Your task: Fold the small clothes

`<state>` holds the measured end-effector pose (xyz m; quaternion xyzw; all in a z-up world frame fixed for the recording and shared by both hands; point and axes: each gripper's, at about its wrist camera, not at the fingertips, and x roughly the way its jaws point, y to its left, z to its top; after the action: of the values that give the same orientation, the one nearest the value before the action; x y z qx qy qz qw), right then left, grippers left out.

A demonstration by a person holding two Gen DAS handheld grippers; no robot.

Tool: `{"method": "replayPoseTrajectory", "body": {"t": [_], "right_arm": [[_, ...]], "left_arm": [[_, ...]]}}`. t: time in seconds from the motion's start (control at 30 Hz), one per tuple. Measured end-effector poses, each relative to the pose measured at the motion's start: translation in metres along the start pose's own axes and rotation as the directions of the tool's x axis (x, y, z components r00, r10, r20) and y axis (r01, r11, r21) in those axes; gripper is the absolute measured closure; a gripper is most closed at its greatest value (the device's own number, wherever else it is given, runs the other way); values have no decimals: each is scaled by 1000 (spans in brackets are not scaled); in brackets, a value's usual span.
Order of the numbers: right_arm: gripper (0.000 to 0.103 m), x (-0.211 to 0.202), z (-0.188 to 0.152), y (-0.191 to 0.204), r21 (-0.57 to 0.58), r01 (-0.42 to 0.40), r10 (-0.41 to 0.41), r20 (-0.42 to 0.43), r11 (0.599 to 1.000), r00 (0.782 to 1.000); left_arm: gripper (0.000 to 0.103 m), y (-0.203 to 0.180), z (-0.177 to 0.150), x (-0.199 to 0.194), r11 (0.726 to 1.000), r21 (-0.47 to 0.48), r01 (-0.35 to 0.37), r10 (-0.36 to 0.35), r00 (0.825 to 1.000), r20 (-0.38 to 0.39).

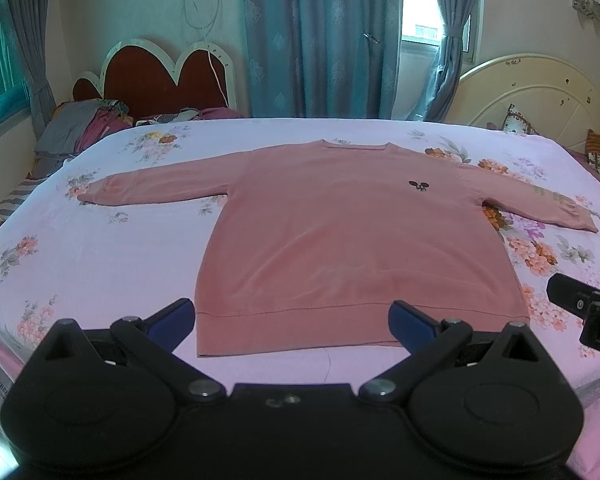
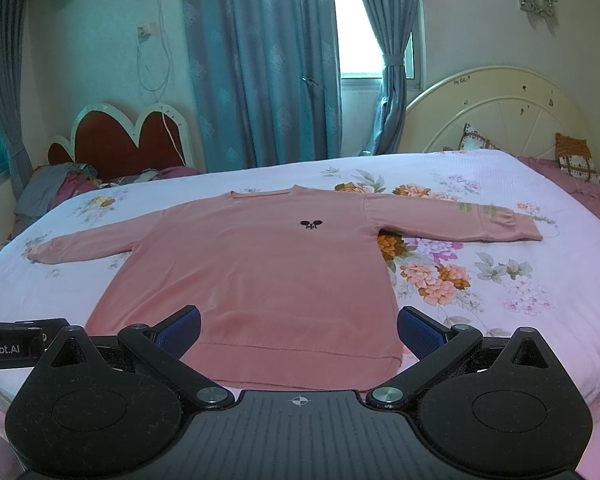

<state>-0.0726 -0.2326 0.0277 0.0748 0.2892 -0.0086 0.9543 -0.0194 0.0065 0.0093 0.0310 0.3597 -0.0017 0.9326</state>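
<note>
Our jaws stand wide apart on both the left gripper (image 1: 292, 322) and the right gripper (image 2: 299, 330), holding nothing, hovering just short of the hem. The pink sweatshirt (image 1: 340, 240) lies flat and face up on the flowered bed sheet (image 1: 100, 264), straight ahead of the jaws, hem nearest us, collar farthest, sleeves spread to either side. We judge it spread out like this so folding can begin; no fold is made yet.
</note>
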Motion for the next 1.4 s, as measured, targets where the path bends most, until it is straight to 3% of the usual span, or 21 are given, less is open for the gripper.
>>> {"method": "replayPoseTrajectory", "body": {"t": [0.83,1.4], "right_arm": [[0,21,6,-3,17,17,-16,-13,1000,1000],[0,77,23,-5,51,77,-74,-57,996,996]], "left_arm": [[0,-2,9,22,1000,6,-20,20,999,-31],[0,9,38,77,1000,17,-10,11,997,-74]]}}
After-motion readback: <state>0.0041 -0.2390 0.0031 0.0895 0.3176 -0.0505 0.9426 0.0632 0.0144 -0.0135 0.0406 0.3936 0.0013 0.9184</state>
